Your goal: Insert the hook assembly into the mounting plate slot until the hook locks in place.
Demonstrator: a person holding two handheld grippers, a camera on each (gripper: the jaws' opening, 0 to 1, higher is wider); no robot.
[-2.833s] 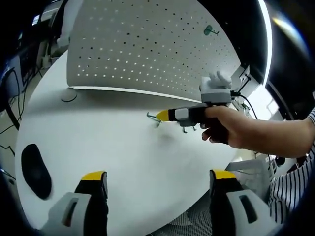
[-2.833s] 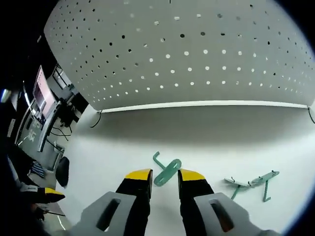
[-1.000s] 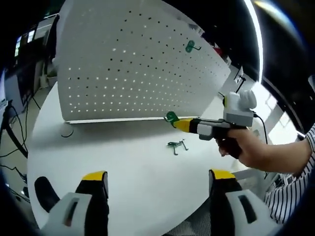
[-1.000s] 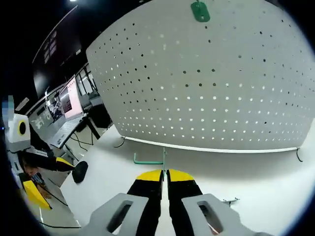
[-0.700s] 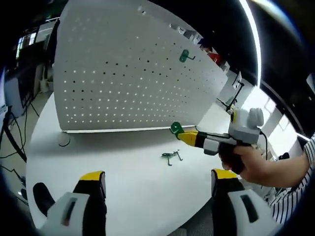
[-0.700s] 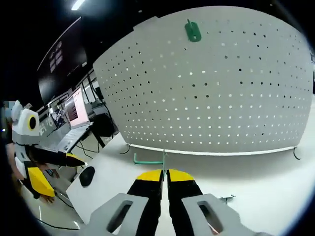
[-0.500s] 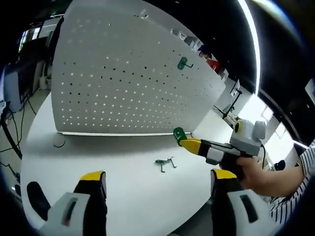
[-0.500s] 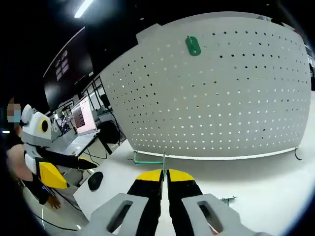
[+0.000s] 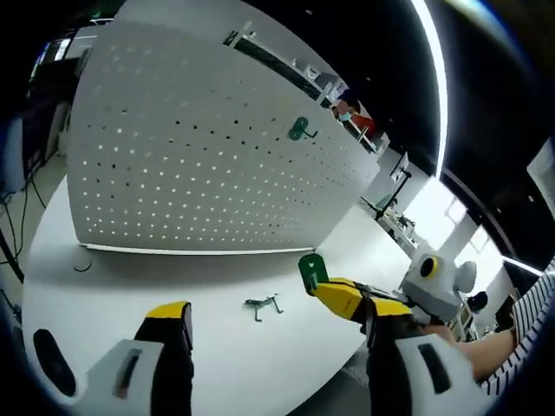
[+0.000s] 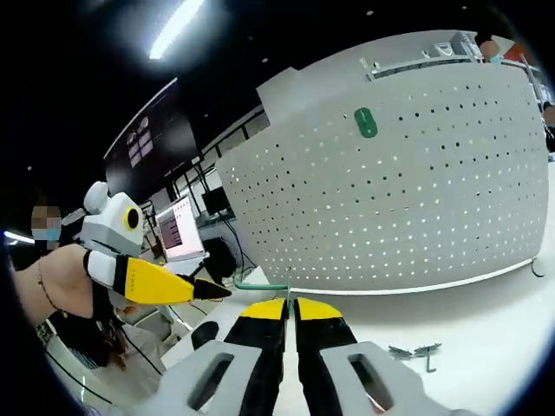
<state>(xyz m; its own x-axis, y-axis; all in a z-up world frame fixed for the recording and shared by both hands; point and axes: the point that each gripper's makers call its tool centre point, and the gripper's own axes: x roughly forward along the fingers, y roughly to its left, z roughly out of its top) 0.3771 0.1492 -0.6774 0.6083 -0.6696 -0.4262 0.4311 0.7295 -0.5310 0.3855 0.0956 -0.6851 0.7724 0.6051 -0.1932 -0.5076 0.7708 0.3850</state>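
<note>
Pegboard standing on the table, hooks in front of it and on it

In the left gripper view the pegboard is standing upright on the table, with one mounted hook sitting high on its face. Loose hooks are lying on the table in front of the board. The right gripper is coming in from the right, to the right of those hooks, gripping a hook at its tip. In the right gripper view the left gripper is hovering at the left, in front of the board.

White round table, monitor, ceiling light
</note>
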